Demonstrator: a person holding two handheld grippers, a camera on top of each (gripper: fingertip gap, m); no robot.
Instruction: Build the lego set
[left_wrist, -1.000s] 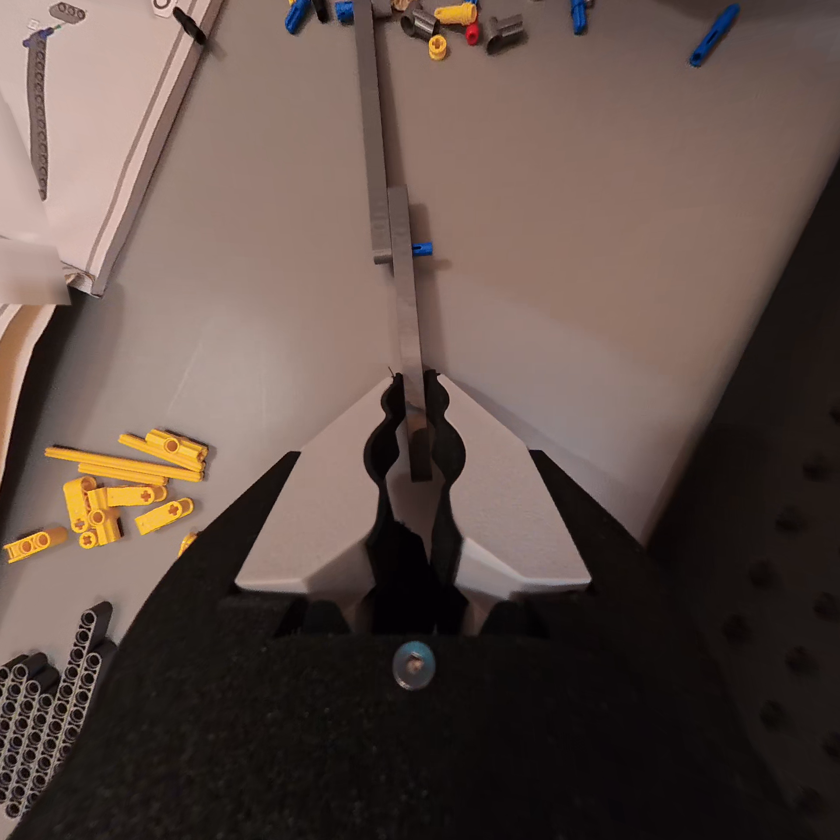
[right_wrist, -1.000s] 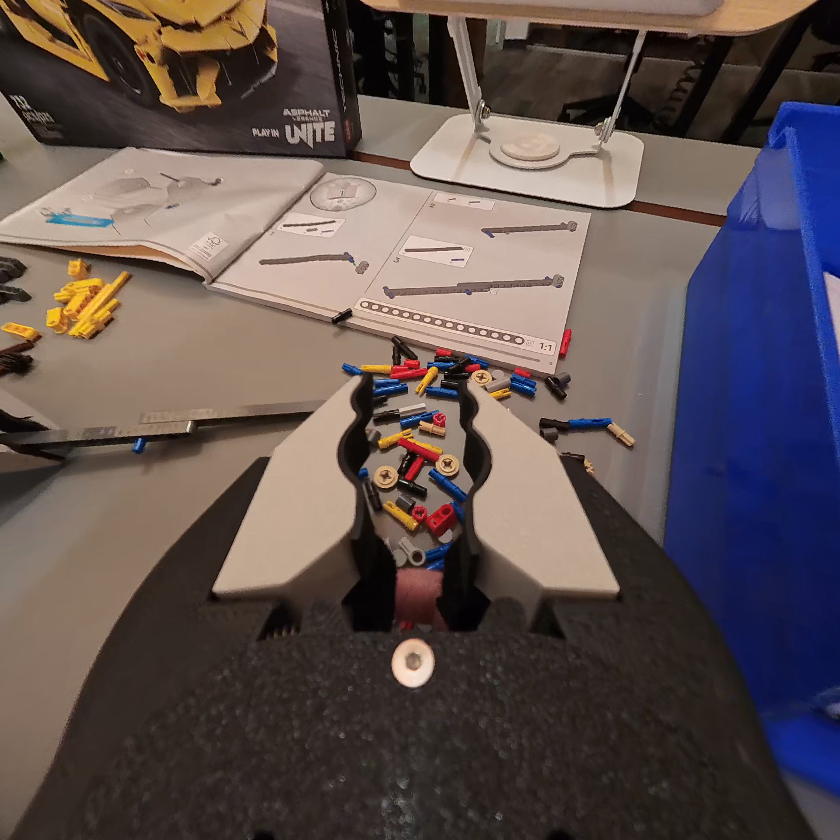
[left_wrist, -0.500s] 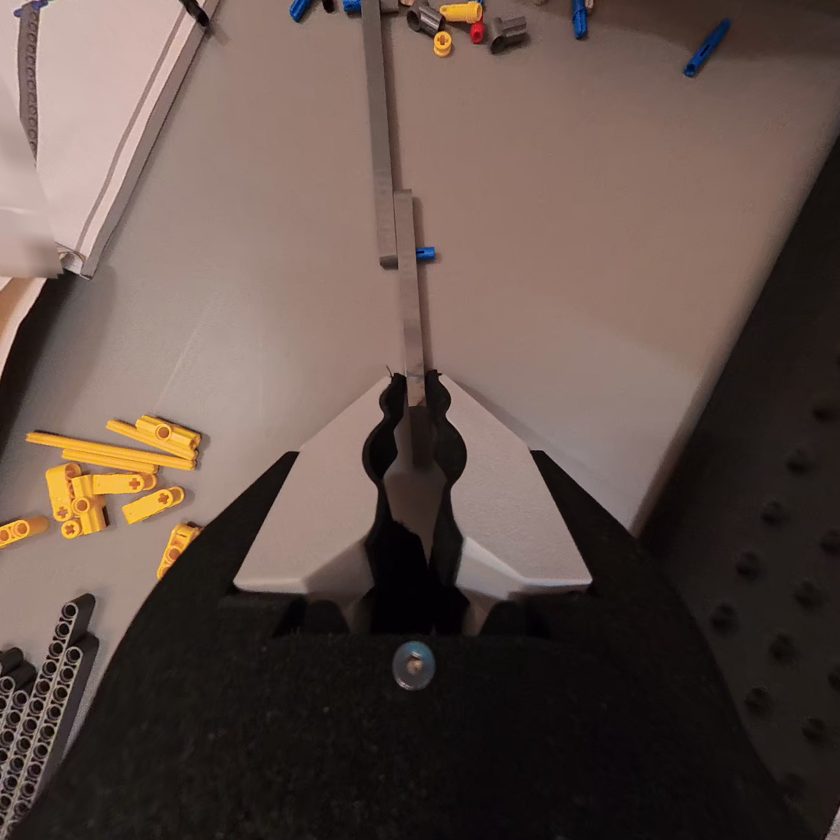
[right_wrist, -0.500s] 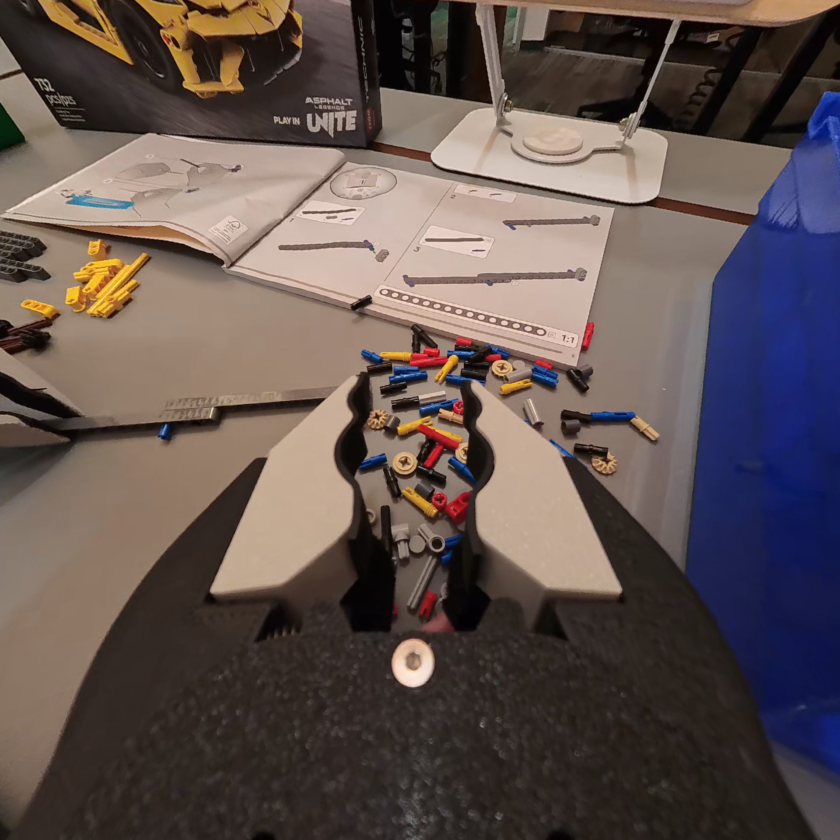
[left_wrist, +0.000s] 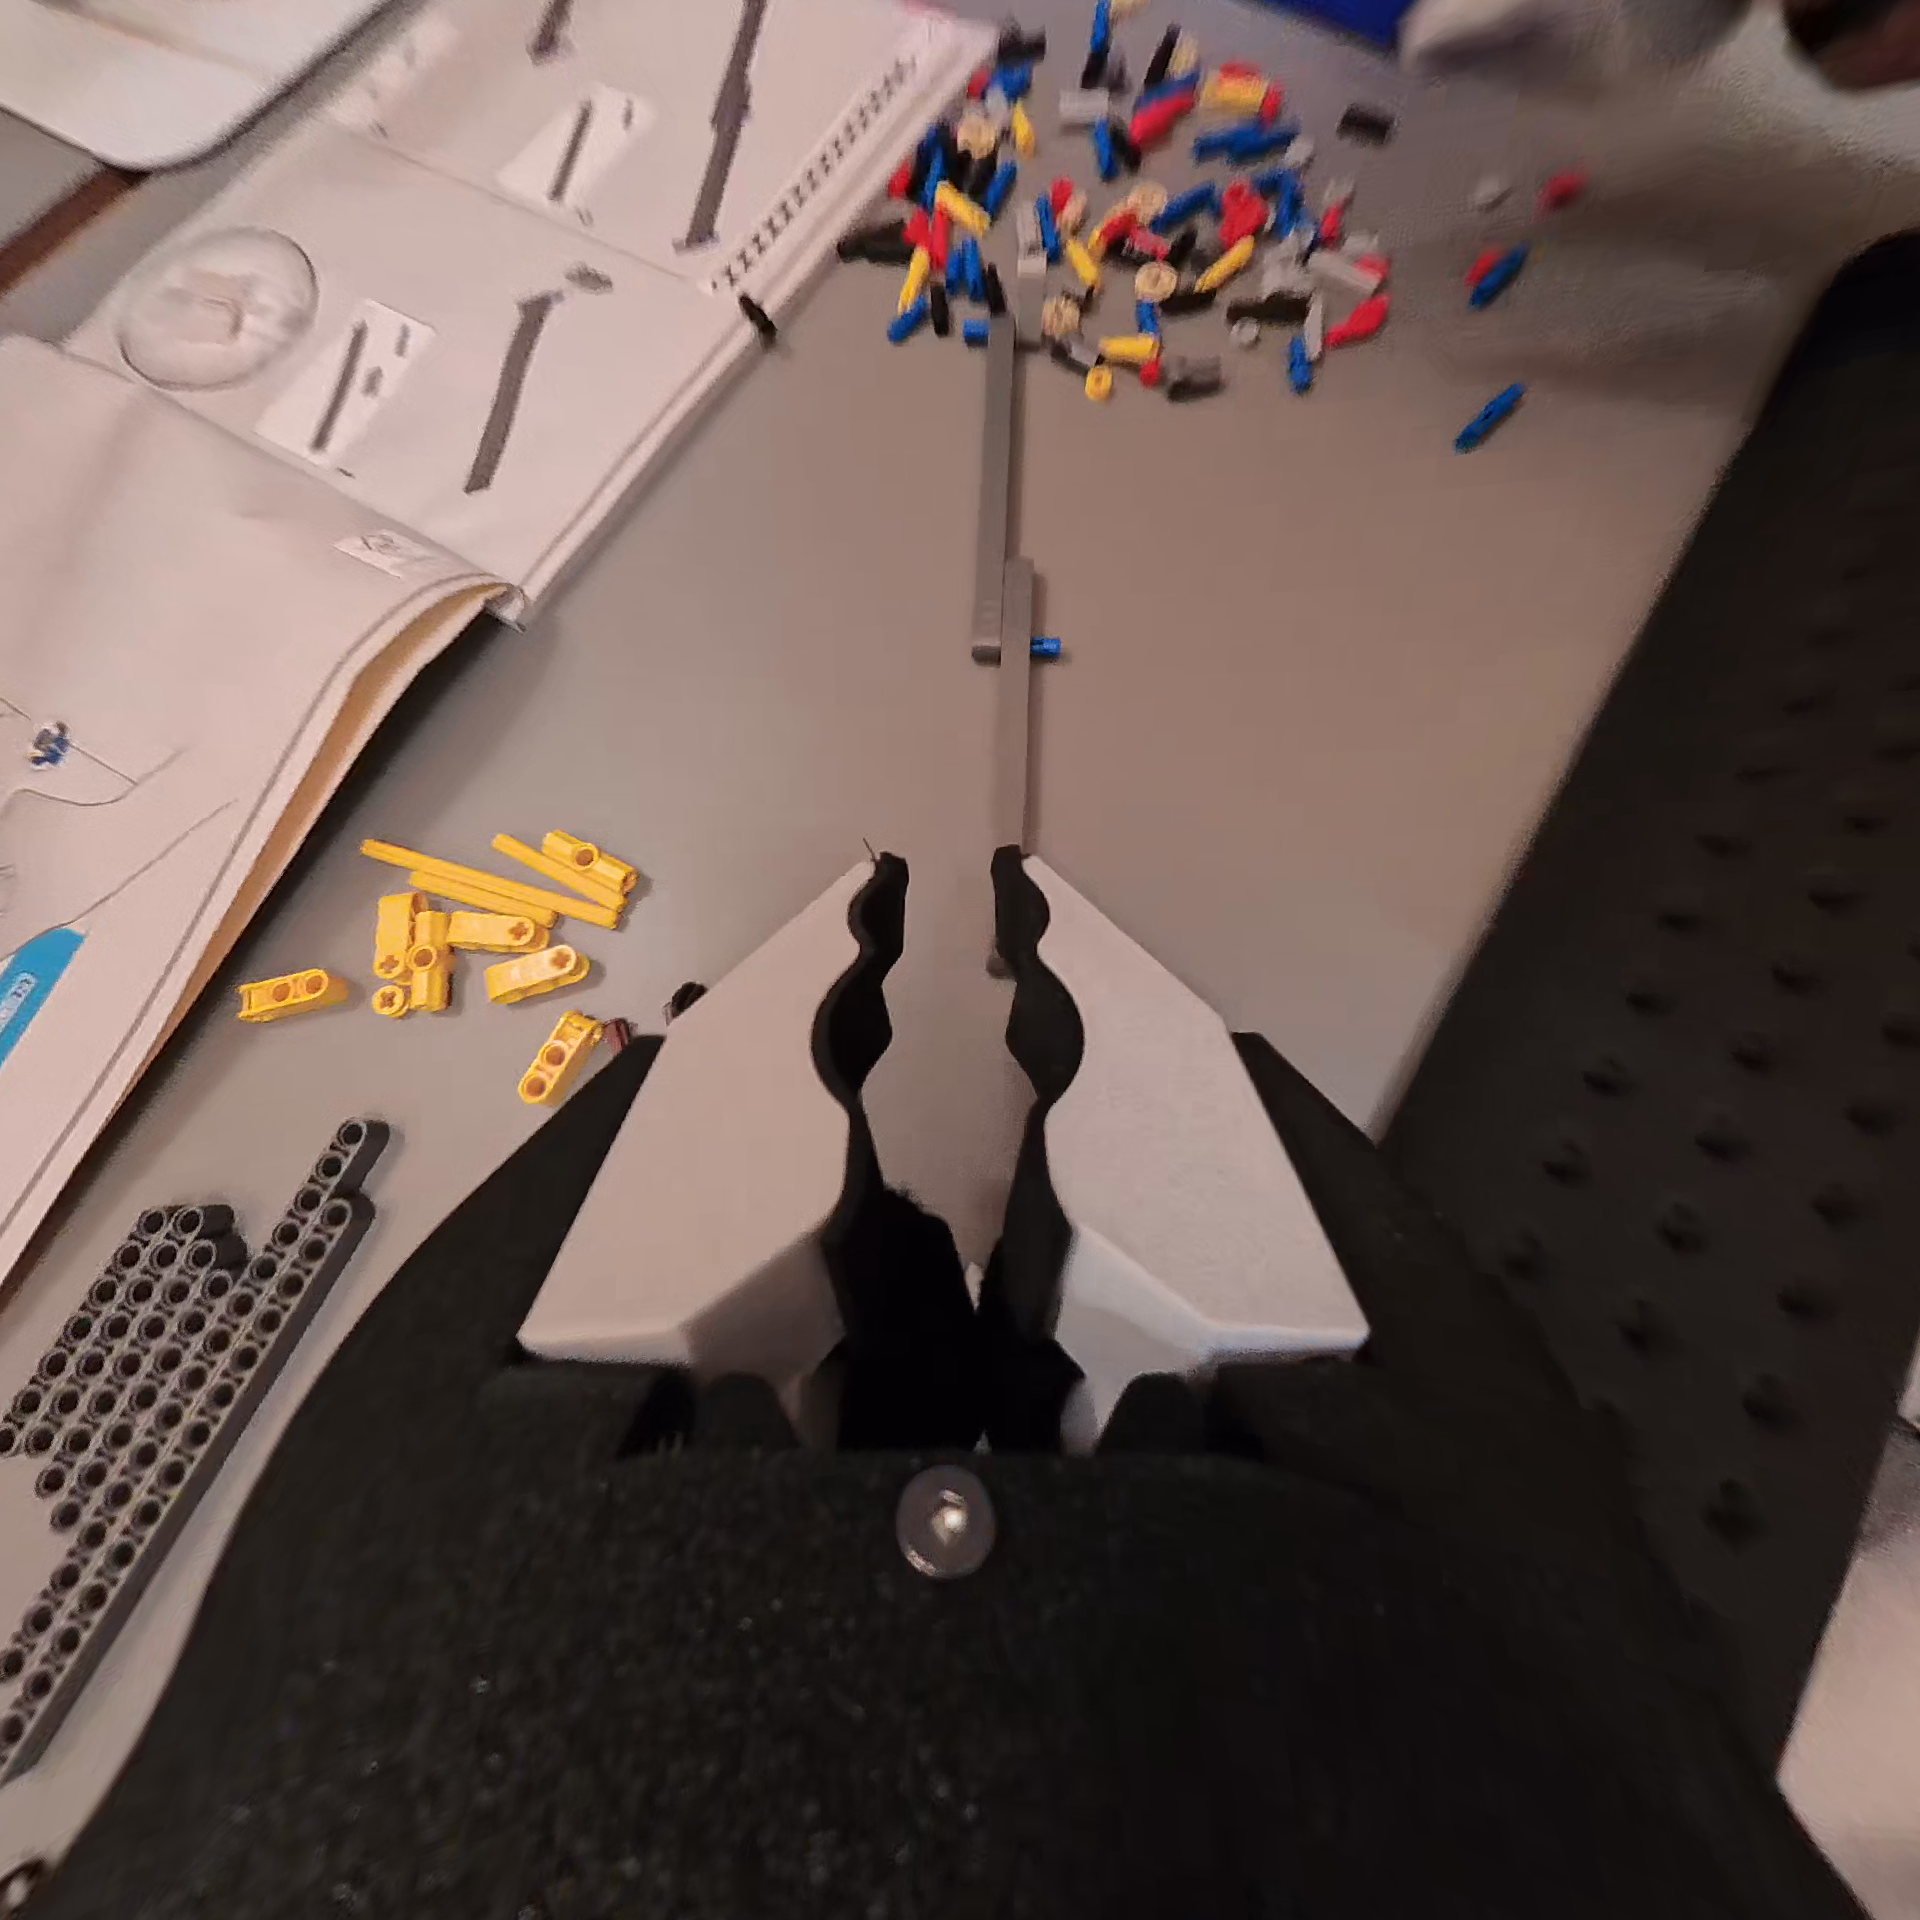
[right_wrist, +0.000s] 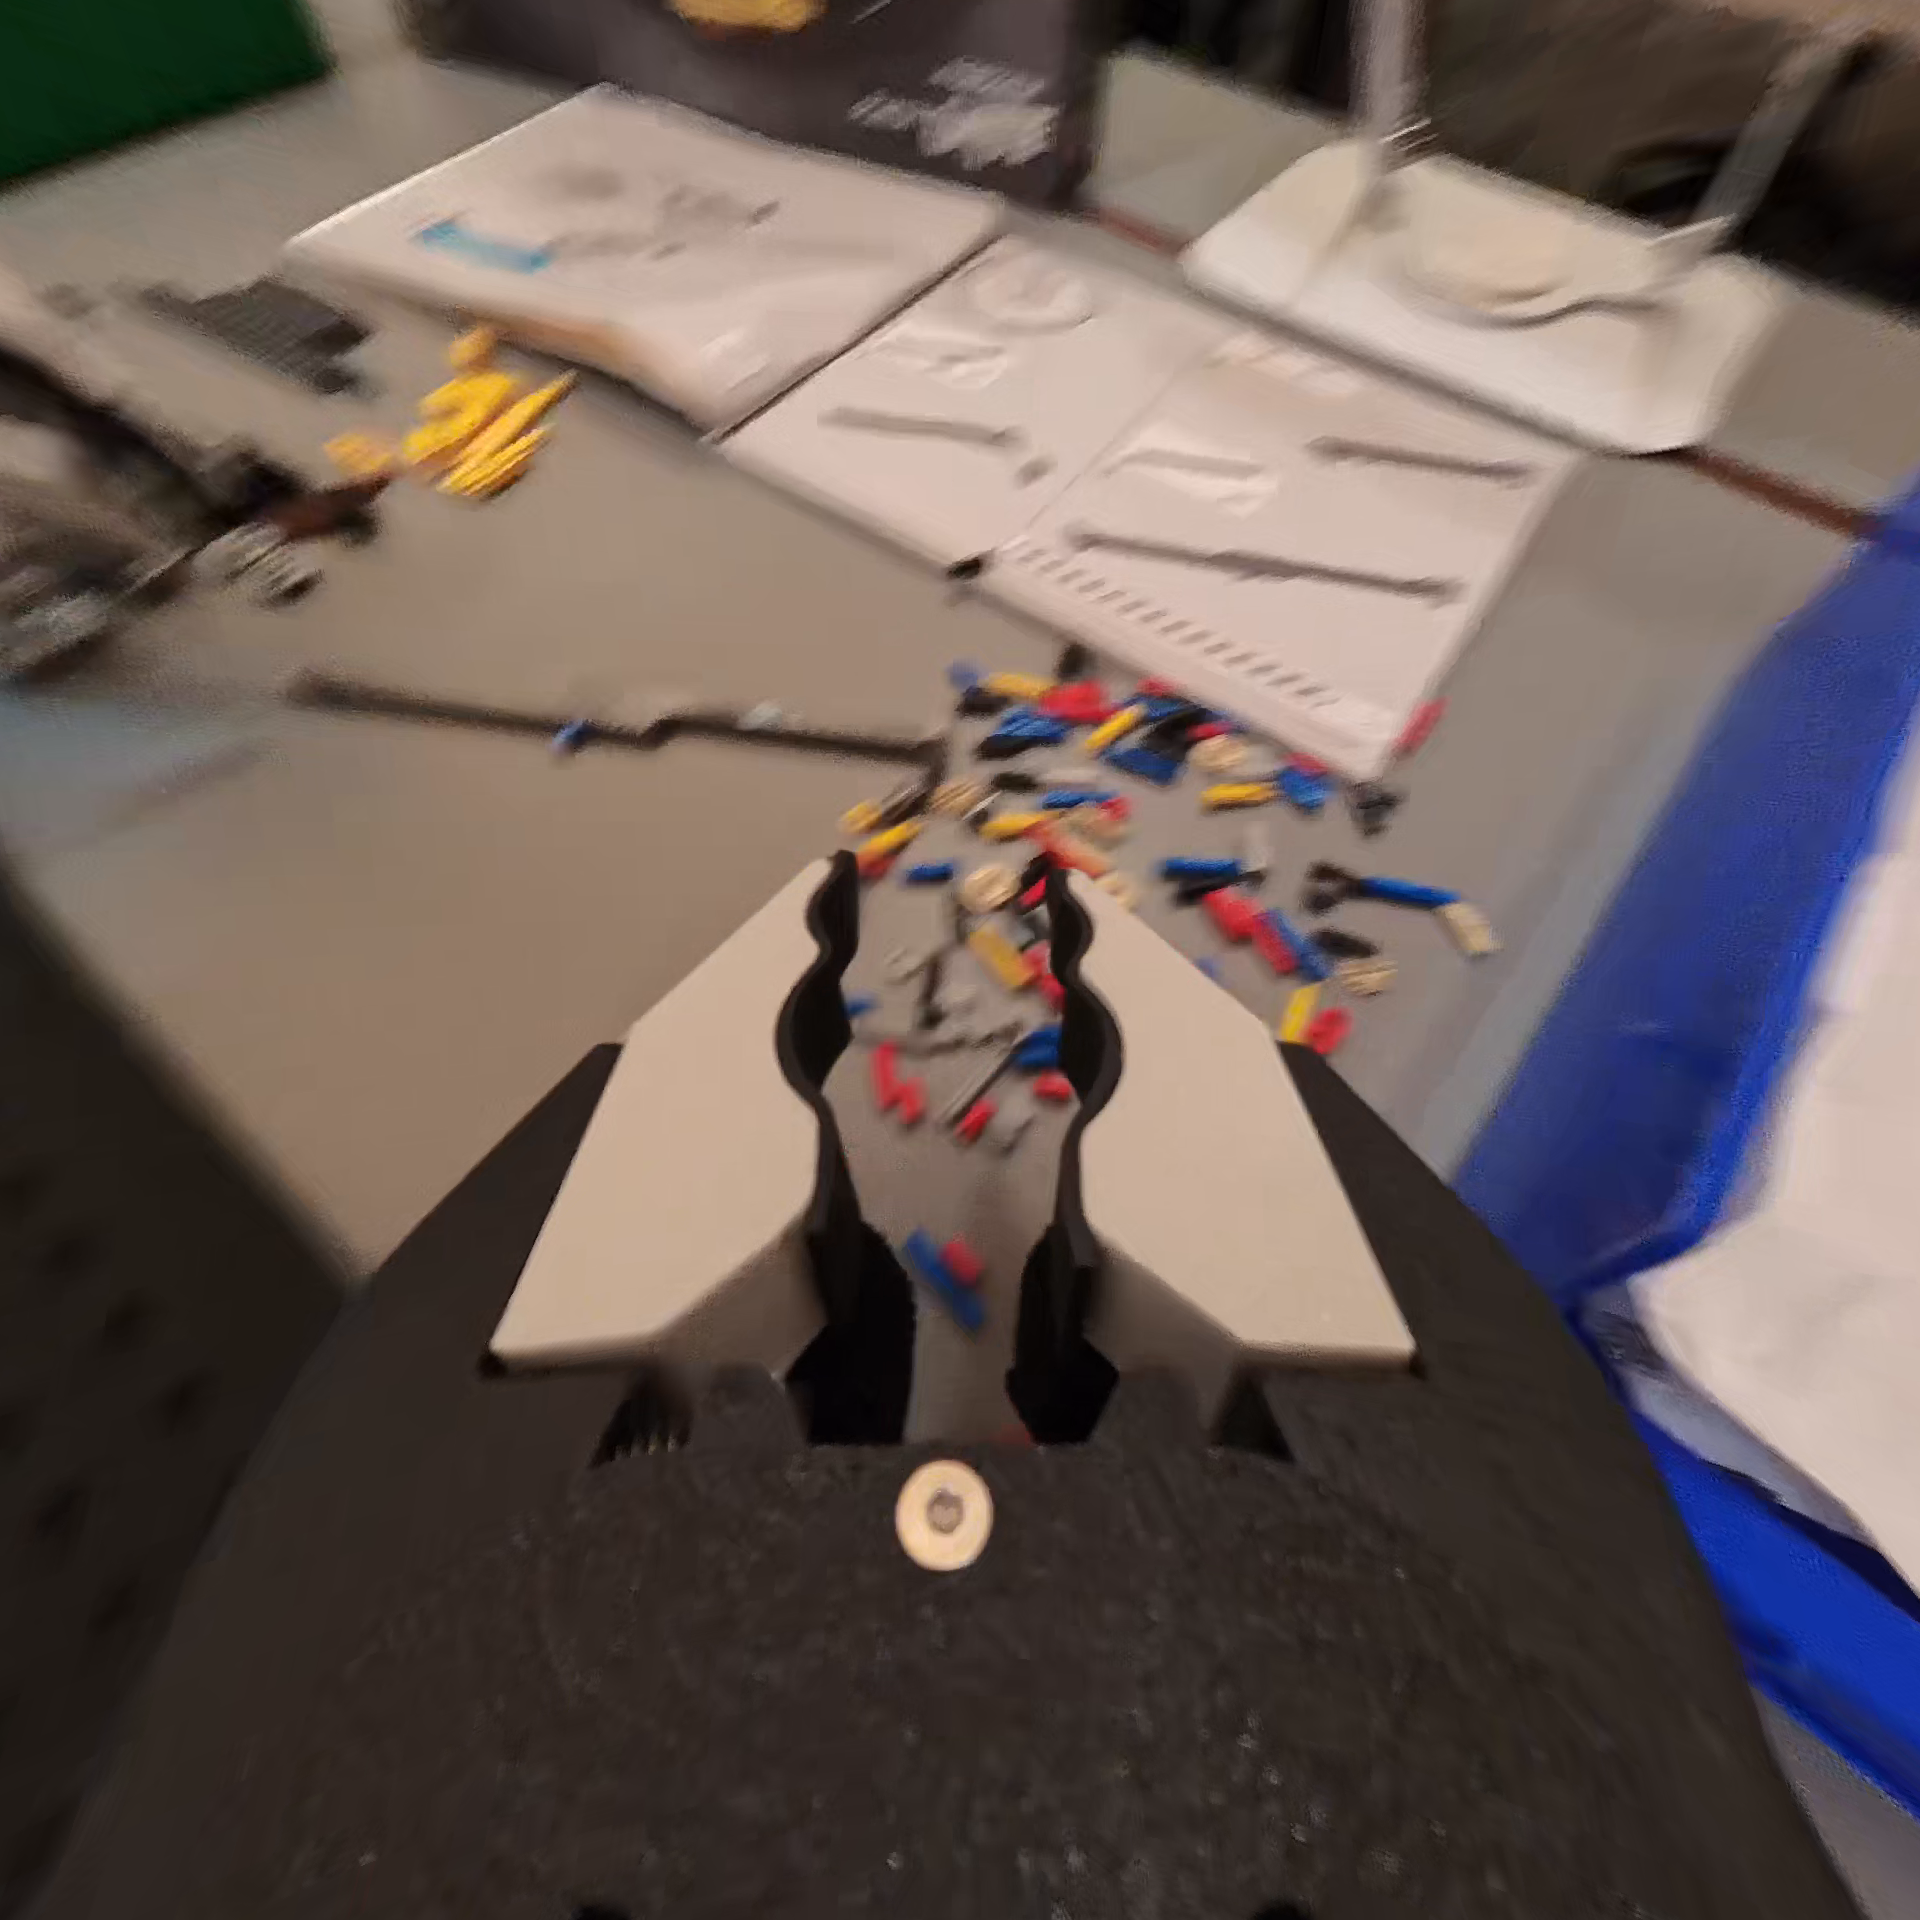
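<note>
A long grey beam assembly of two overlapping beams lies on the grey table with a blue pin sticking out at the overlap. My left gripper is open and empty; the beam's near end lies just beside its right fingertip. In the right wrist view, which is blurred, the assembly lies to the left. My right gripper is open and empty above a pile of small coloured pins. The pile also shows in the left wrist view at the beam's far end.
An open instruction booklet lies at the left. Yellow pieces and dark grey beams lie near it. A black mat borders the table. A blue bin stands right, and a white stand base behind. Left tips to right tips: about 25 centimetres.
My left gripper has opened and let go of the grey beam, then drawn back and up. My right gripper has opened wider and swung over the pin pile; its view is blurred.
</note>
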